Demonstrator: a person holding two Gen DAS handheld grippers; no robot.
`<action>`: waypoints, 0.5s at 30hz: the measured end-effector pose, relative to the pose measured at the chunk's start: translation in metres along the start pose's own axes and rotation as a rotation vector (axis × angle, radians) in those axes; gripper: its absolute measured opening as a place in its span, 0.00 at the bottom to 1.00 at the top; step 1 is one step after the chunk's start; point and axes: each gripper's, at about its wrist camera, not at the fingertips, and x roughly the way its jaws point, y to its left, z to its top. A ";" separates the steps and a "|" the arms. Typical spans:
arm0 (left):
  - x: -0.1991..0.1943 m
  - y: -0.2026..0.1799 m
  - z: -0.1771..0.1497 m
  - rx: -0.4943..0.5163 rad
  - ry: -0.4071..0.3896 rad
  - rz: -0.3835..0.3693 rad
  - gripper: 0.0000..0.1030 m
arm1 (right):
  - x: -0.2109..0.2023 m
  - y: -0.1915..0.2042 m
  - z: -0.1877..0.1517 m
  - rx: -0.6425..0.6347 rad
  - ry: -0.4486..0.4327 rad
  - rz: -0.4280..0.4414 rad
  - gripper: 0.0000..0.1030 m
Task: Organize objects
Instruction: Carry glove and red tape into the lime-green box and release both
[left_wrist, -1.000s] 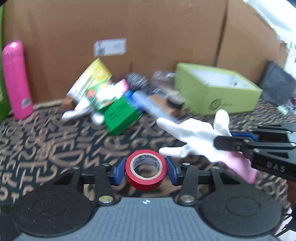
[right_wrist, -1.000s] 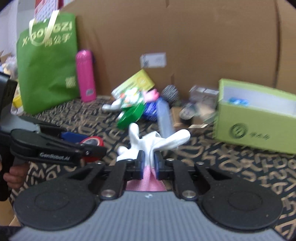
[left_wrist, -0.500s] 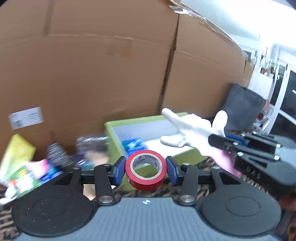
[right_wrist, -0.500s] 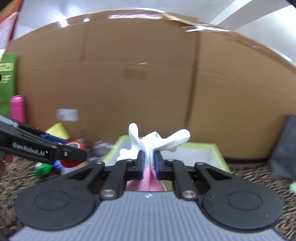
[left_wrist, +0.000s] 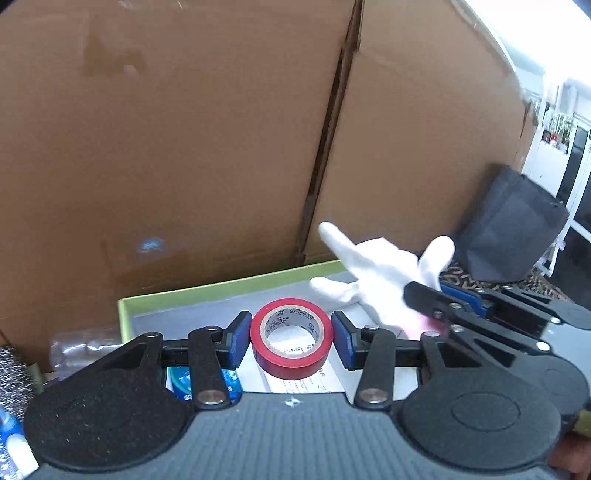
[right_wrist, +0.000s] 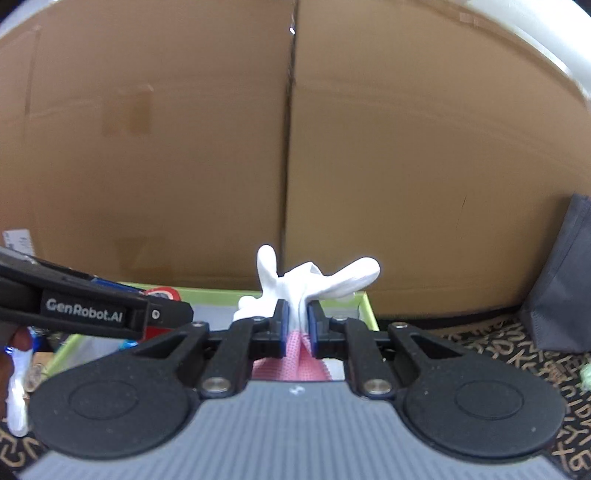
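My left gripper (left_wrist: 291, 338) is shut on a red tape roll (left_wrist: 291, 338) and holds it over the open green box (left_wrist: 221, 290). My right gripper (right_wrist: 296, 326) is shut on a white glove with a pink cuff (right_wrist: 314, 280), also over the green box (right_wrist: 365, 306). In the left wrist view the glove (left_wrist: 380, 280) and the right gripper (left_wrist: 480, 314) sit just right of the tape. In the right wrist view the left gripper (right_wrist: 92, 314) reaches in from the left with the tape (right_wrist: 162, 295). The box holds white paper and a blue packet (left_wrist: 184, 384).
A tall cardboard wall (left_wrist: 184, 147) stands close behind the box. A dark grey bag (left_wrist: 509, 229) leans at the right on the patterned cloth (right_wrist: 498, 354). A clear plastic bottle (left_wrist: 85, 347) and a dark sparkly object (left_wrist: 14, 376) lie left of the box.
Both grippers have moved right and forward from the pile of objects to above the green box, each still holding its item. The pile has left the view.
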 end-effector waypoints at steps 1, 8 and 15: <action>0.005 0.000 -0.002 0.005 0.004 -0.001 0.48 | 0.009 -0.002 -0.003 0.006 0.018 0.006 0.11; 0.024 0.004 -0.018 -0.016 0.013 0.010 0.85 | 0.060 -0.001 -0.029 -0.043 0.238 0.012 0.46; -0.007 0.005 -0.019 -0.002 -0.027 0.028 0.85 | 0.016 -0.001 -0.021 -0.052 0.087 -0.014 0.78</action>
